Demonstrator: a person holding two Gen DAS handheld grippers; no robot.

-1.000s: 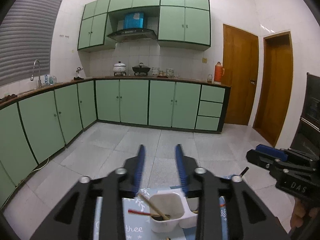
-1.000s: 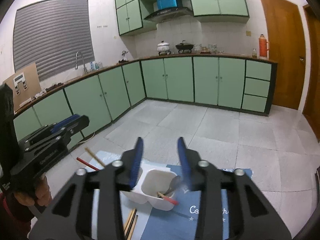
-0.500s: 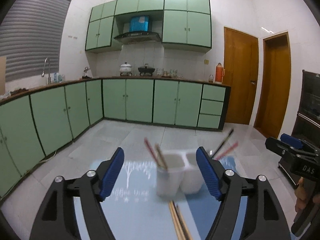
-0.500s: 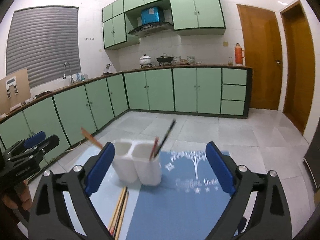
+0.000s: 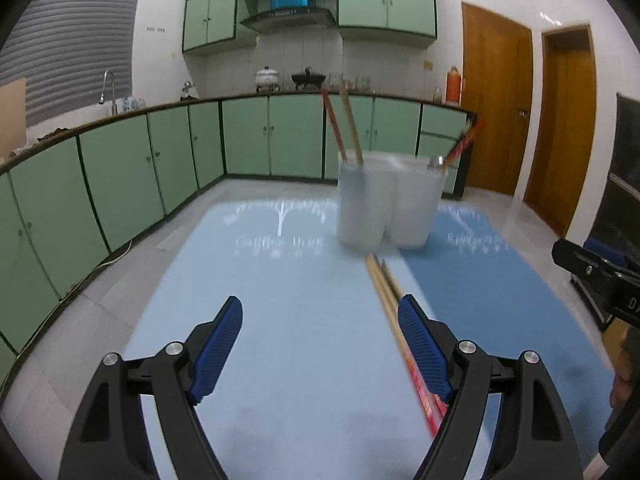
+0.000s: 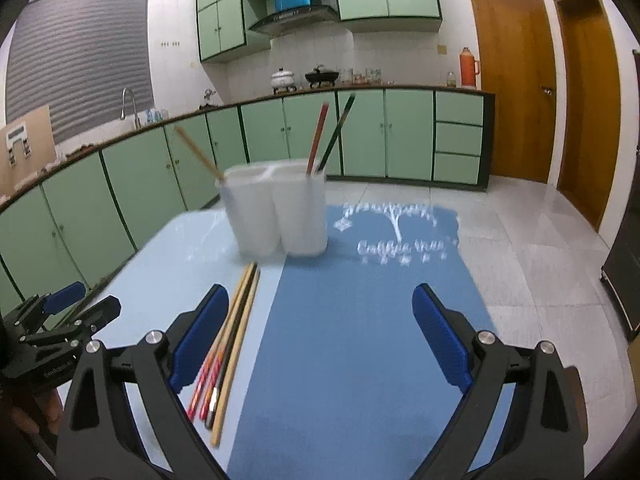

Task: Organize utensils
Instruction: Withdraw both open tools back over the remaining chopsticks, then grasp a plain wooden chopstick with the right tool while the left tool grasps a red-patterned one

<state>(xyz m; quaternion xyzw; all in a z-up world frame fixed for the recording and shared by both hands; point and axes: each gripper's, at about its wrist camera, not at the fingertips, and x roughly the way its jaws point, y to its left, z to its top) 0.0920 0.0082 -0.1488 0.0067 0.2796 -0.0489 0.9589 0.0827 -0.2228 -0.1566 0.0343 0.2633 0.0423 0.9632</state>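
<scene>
Dim, motion-blurred, fisheye-warped edges

Black left gripper, blue ribbed pads, silver screws

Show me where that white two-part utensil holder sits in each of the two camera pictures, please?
Left wrist view: the white holder stands right of centre, upper middle, beyond the open left gripper.
Right wrist view: the white holder stands left of centre, upper middle, beyond the open right gripper.
Shared landmark: the loose chopsticks lying on the mat just in front of the holder.
</scene>
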